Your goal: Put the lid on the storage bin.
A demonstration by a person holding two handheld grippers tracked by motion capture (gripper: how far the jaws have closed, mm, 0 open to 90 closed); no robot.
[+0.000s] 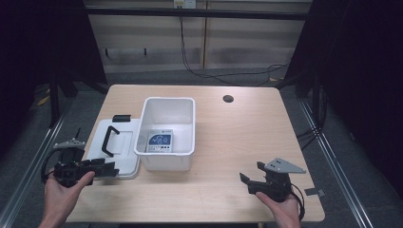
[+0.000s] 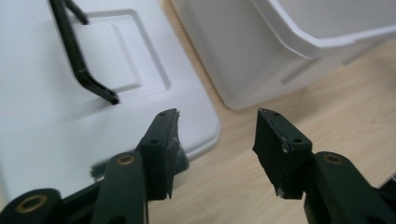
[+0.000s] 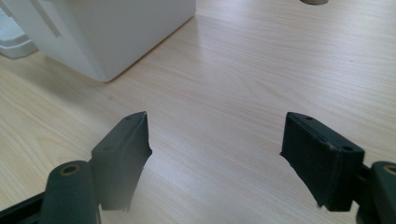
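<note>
A white plastic bin (image 1: 168,130) stands on the wooden table (image 1: 237,137) with a blue and white packet (image 1: 160,141) lying inside it. To its left lies the white lid (image 1: 124,156), flat, with a black handle (image 1: 110,140). My left gripper (image 1: 111,170) hovers at the lid's near right corner, open. In the left gripper view the left gripper (image 2: 217,135) has one jaw over the lid (image 2: 56,116) and bare table in the gap, with the bin (image 2: 261,51) just beyond. My right gripper (image 1: 251,172) sits open at the front right. Bare wood lies between the jaws of the right gripper (image 3: 215,140).
A small black piece (image 1: 121,118) lies at the lid's far edge. A round cable hole (image 1: 228,99) sits in the table behind the bin. Open wood stretches to the right of the bin. Dark frames and cables surround the table.
</note>
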